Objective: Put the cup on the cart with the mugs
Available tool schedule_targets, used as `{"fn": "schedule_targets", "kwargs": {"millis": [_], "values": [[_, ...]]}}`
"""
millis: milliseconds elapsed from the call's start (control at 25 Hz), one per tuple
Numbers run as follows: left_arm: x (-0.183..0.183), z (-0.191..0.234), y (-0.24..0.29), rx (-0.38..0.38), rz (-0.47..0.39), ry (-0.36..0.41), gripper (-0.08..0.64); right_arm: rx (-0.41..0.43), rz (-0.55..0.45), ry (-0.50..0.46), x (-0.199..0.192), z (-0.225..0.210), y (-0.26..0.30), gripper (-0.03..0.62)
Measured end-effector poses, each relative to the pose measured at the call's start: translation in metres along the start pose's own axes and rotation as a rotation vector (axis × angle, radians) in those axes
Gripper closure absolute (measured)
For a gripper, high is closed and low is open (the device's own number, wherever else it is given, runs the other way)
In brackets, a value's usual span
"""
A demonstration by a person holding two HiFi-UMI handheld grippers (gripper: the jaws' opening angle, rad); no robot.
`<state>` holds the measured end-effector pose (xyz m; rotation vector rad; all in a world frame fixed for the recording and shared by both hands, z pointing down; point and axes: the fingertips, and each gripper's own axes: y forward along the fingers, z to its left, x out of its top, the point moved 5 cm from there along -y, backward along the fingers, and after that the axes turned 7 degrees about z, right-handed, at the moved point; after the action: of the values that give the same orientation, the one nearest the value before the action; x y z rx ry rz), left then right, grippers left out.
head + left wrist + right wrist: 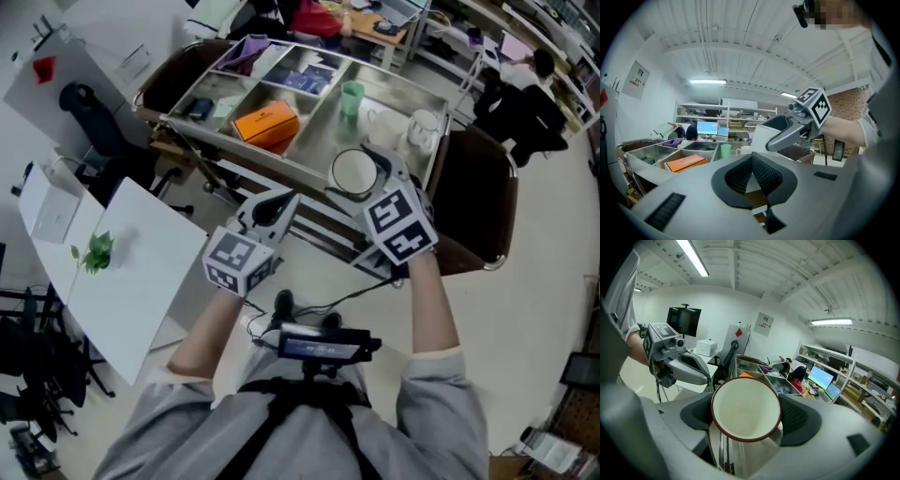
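Now R gripper (747,411) grips cup (354,173) at cart (323,131) rim.

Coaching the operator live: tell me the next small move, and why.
Probably carry the cup forward and right toward the white mugs. The right gripper holds it clamped over the cart's near rim, short of the mugs' compartment, whose floor beside them looks bare.
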<state>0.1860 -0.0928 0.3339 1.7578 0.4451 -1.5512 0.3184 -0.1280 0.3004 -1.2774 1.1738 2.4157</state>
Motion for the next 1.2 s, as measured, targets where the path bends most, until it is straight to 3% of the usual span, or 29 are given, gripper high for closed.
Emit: {"fn": "schedule_targets", "kwargs": {"millis": [200, 680, 1080, 1200], "values": [[0.006, 0.025, 0.02, -0.004, 0.014, 0.005, 0.555, 0.041, 0.096, -0.034, 0.006, -0.023, 0.049, 0.178], [-0.007, 0.075, 0.049, 0.001, 0.03, -0.043, 0.555, 0.169, 0.279, 0.003, 0.003, -0.046, 0.161, 0.178], [-0.01, 0.103, 0.055, 0.024, 0.036, -0.058, 0.555, 0.267, 0.386, 0.013, -0.015, -0.044, 0.209, 0.178], [-0.009, 0.106, 0.057, 0.027, 0.032, -0.061, 0.555, 0.262, 0.392, 0.027, -0.019, -0.047, 0.214, 0.178]]}}
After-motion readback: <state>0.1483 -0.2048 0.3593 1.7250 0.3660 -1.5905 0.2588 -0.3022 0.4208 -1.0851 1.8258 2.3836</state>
